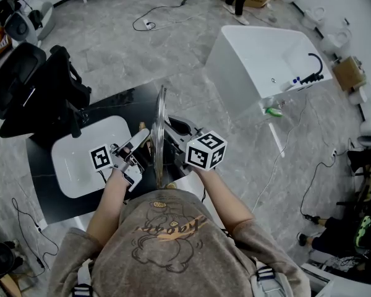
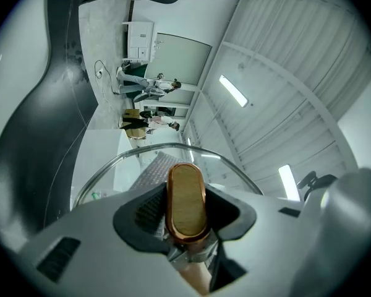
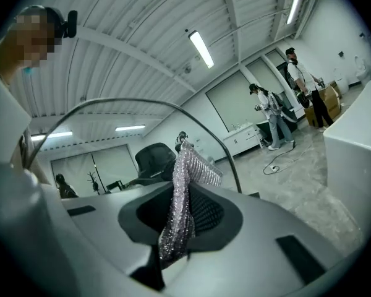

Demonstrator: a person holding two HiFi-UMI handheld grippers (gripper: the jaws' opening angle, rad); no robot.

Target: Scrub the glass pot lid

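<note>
The glass pot lid stands on edge between my two grippers, over the black table. My left gripper is shut on the lid's copper-rimmed knob, which fills the space between its jaws. The lid's rim arcs above the knob. My right gripper is on the lid's other side, shut on a silvery mesh scrub cloth that hangs between its pads. The cloth's top lies close to the glass, whose rim curves overhead. Through the glass the cloth shows in the left gripper view.
A white basin sits on the black table left of the lid. A black office chair stands at the far left, a white bathtub at the right. Cables lie on the floor; people stand far off.
</note>
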